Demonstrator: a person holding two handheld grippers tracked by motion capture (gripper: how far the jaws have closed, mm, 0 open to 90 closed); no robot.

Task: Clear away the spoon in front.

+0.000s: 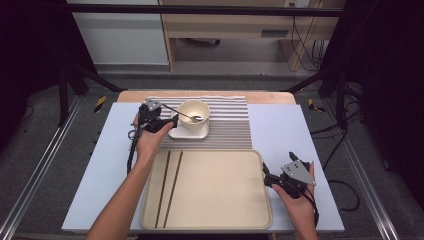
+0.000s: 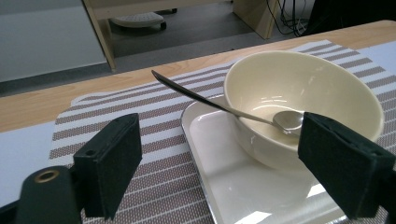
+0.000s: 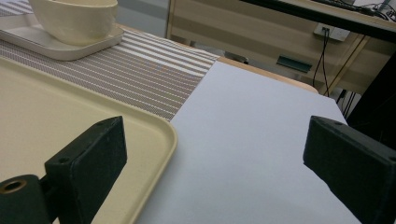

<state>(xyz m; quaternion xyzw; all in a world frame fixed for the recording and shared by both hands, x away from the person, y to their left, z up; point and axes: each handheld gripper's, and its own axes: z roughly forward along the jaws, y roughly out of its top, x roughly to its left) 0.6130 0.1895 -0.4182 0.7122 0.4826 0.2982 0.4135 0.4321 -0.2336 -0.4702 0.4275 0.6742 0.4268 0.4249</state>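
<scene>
Fingers of left gripper [image 1: 161,121] spread wide beside bowl [image 1: 194,115] (spoon [image 2: 224,105] inside) | right gripper [image 1: 278,168] spread, empty, beside tray [image 1: 212,186]

Left gripper [image 1: 169,121] fingers spread, right gripper [image 1: 278,167] likewise

A lab: black frame poles [image 1: 65,90] stand around the table [image 1: 280,135], and cables [image 1: 305,45] hang behind it.

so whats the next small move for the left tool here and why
Probably ease the left tool forward and up to bracket the spoon handle, then close. Its jaws stand open with nothing between them, short of the bowl, and the handle juts over the rim toward it.
</scene>
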